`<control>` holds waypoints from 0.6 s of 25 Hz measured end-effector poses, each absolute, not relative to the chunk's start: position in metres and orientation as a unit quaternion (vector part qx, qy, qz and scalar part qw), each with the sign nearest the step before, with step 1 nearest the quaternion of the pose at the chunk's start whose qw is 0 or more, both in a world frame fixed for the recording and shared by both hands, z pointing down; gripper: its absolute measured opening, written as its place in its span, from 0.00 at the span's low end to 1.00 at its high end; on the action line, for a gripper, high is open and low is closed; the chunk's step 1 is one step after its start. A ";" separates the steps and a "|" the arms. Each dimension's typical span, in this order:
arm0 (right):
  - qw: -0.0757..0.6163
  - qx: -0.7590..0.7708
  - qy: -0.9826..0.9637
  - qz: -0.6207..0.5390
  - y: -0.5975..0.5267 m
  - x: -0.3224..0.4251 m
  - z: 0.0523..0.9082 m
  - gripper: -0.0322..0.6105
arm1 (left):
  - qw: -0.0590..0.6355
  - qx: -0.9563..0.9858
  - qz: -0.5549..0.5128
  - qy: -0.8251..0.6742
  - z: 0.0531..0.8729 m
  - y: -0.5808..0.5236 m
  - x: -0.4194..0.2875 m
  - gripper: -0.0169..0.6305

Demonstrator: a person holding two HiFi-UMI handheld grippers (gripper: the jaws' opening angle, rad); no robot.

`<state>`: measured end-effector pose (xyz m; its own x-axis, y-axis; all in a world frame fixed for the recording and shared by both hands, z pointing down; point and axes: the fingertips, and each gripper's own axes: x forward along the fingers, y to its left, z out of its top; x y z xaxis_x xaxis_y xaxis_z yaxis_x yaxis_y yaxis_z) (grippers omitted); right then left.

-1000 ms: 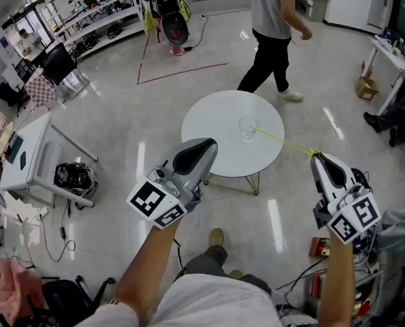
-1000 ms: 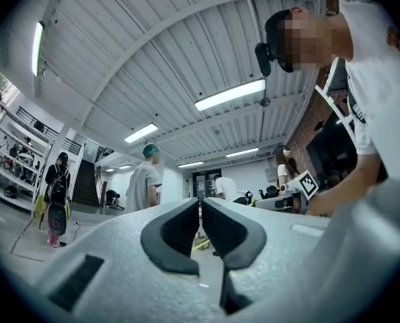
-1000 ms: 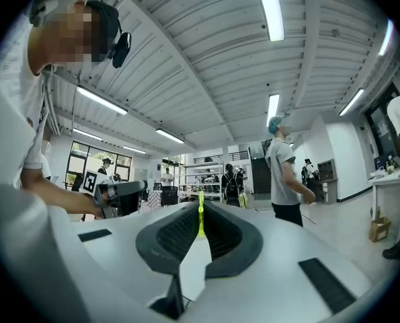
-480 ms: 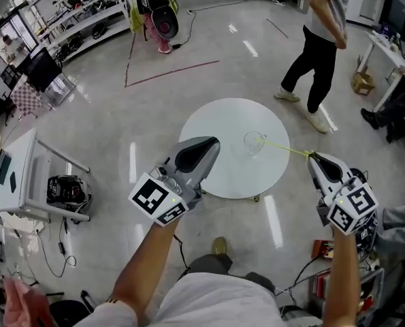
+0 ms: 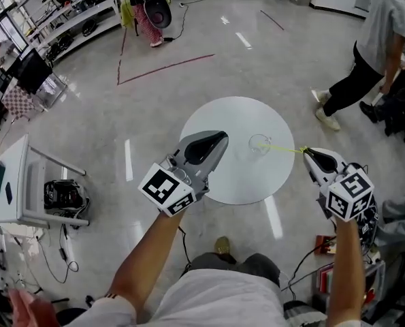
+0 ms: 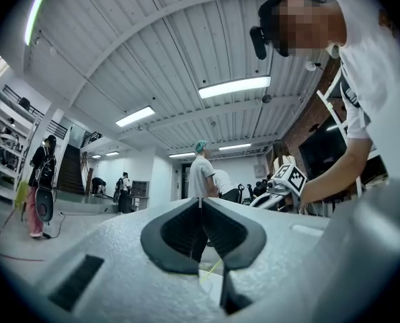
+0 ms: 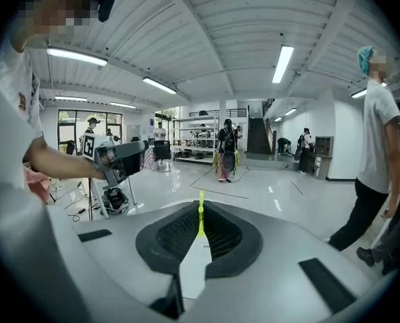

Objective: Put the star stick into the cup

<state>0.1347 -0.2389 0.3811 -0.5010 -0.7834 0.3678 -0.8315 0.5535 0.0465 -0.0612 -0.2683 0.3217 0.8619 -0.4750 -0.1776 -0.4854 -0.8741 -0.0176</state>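
Yellow-green thin star stick (image 5: pixel 284 148) sat clenched in right gripper (image 5: pixel 307 152) jaws, tip at clear glass cup (image 5: pixel 259 144) ahead on white worktop (image 5: pixel 236 176). Empty left gripper (image 5: pixel 218 139) jaws were closed. Risk: sideways stick nudge could topple cup.

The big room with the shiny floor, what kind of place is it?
Probably a lab or workshop: metal shelves loaded with gear, a monitor on a stand, and red tape lines marked on the polished floor.
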 end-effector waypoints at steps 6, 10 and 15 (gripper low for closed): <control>0.211 0.455 -0.860 0.093 -0.258 0.137 0.404 0.09 | 0.013 -0.964 0.079 0.254 0.333 -0.278 -0.056 0.07; 0.230 0.438 -0.862 0.106 -0.270 0.137 0.421 0.09 | 0.010 -0.961 0.075 0.266 0.336 -0.281 -0.053 0.07; 0.256 0.414 -0.866 0.116 -0.288 0.134 0.436 0.09 | 0.000 -0.956 0.075 0.283 0.340 -0.284 -0.051 0.07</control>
